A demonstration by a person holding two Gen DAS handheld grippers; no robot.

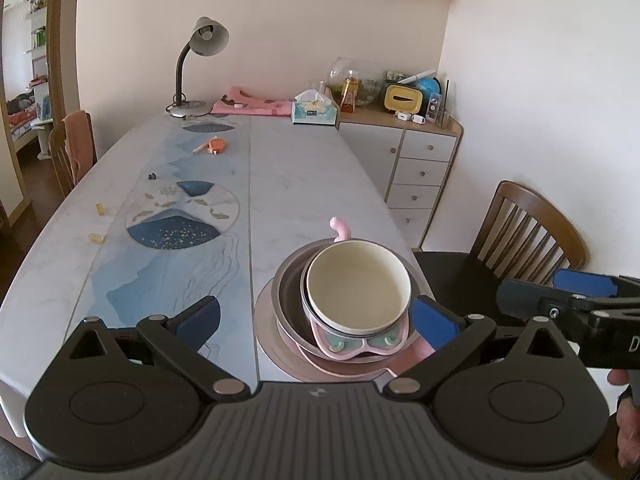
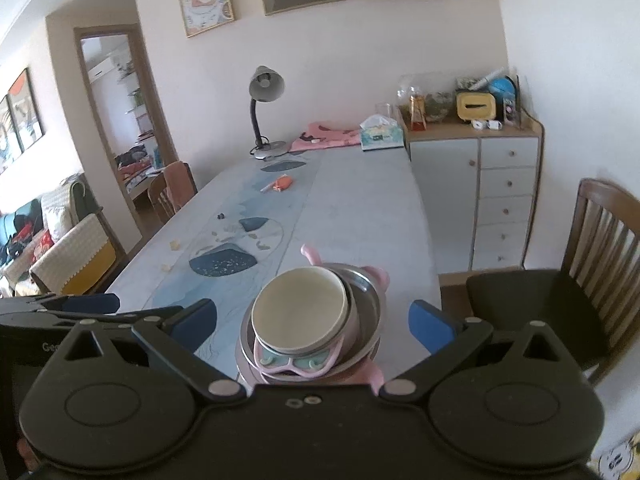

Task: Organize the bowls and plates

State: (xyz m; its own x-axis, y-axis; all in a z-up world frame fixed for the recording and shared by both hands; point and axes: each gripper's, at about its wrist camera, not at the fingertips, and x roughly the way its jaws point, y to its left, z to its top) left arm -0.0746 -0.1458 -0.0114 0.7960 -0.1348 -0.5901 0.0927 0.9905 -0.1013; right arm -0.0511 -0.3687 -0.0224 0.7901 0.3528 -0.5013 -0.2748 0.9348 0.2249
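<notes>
A cream bowl [image 1: 359,282] sits on top of a stack near the table's right edge. Under it are a pink animal-shaped bowl [image 1: 352,340], a steel bowl [image 1: 290,300] and a pink plate [image 1: 266,328]. My left gripper [image 1: 316,318] is open above the stack, its blue pads on either side of it and holding nothing. My right gripper [image 2: 312,320] is open the same way over the cream bowl [image 2: 300,308], the pink bowl [image 2: 298,362] and the steel bowl [image 2: 370,308]. The right gripper also shows at the right in the left wrist view [image 1: 560,300].
The long marble table [image 1: 304,184] holds an orange tape measure [image 1: 218,146], a desk lamp [image 1: 196,68], a tissue box [image 1: 314,110] and small scraps at the left. A wooden chair [image 1: 524,232] stands right of the table, a white drawer cabinet [image 1: 416,168] behind it.
</notes>
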